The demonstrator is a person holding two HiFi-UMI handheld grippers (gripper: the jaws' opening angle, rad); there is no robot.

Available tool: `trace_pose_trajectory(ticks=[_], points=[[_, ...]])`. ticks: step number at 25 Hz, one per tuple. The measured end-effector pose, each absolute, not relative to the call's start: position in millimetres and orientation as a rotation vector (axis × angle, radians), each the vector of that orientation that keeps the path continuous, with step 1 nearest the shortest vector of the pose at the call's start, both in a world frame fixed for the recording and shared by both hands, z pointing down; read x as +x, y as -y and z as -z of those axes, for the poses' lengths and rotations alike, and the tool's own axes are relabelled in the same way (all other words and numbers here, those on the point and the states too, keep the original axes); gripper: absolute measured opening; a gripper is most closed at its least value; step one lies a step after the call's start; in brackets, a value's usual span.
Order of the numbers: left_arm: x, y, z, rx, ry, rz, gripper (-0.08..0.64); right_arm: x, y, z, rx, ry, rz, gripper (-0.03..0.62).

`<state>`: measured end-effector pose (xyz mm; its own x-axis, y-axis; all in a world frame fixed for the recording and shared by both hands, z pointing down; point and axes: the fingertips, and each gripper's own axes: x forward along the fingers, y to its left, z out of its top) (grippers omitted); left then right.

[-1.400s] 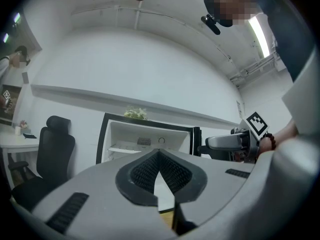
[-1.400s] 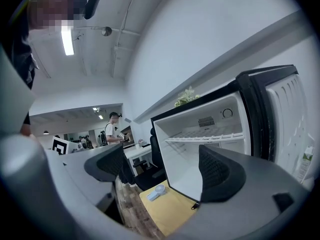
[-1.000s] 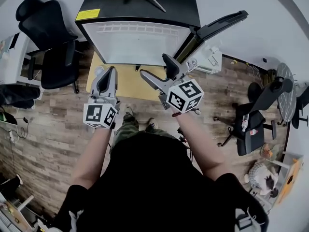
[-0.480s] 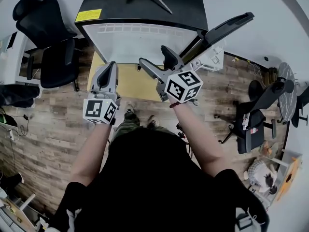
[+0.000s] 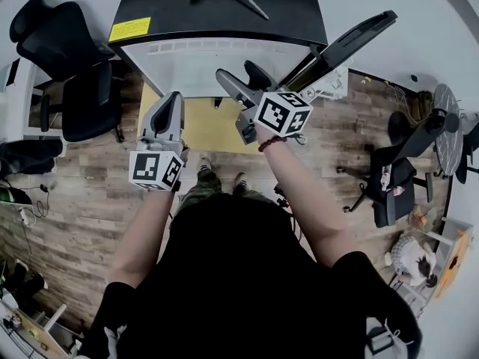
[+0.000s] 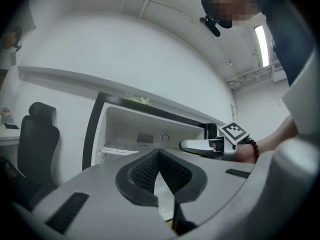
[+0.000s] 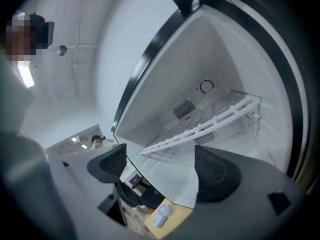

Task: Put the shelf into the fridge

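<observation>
The fridge (image 5: 224,66) stands open in front of me, its door (image 5: 352,40) swung out to the right. A white wire shelf (image 7: 200,129) sits tilted inside the white compartment, also visible in the left gripper view as the shelf (image 6: 117,149). My right gripper (image 5: 238,77) is at the fridge opening; its jaws stand wide and are closing, with nothing between the pads, and the shelf lies beyond the right gripper (image 7: 159,159). My left gripper (image 5: 174,99) hangs lower left, outside the fridge, over the yellow mat (image 5: 202,129). The left gripper (image 6: 159,154) is shut and holds nothing.
A black office chair (image 5: 63,47) stands left of the fridge and more chairs (image 5: 400,174) are at the right. A small hand fan (image 7: 160,215) lies on the yellow mat below the fridge. Wooden floor (image 5: 82,193) surrounds my feet.
My right gripper has moved forward and a little left, up to the fridge opening. The left gripper has barely shifted.
</observation>
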<state>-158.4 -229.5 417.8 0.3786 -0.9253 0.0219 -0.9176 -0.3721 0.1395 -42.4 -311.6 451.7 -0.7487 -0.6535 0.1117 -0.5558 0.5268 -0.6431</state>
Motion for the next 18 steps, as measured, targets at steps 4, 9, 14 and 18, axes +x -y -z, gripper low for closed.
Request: trace_pose_trajectory(ticks=[4, 9, 14, 18], points=[[-160, 231, -420, 2.507, 1.658, 0.078, 0.018, -47, 324, -460, -1.013, -2.508, 1.151, 0.420], [-164, 233, -421, 2.516, 1.638, 0.066, 0.018, -55, 343, -463, -0.975, -2.357, 1.282, 0.402], [-168, 238, -422, 2.521, 1.626, 0.057, 0.018, -61, 360, -467, -0.946, -2.288, 1.365, 0.348], [-172, 241, -423, 2.517, 1.628, 0.052, 0.018, -62, 369, -468, -0.900, -2.169, 1.439, 0.327]])
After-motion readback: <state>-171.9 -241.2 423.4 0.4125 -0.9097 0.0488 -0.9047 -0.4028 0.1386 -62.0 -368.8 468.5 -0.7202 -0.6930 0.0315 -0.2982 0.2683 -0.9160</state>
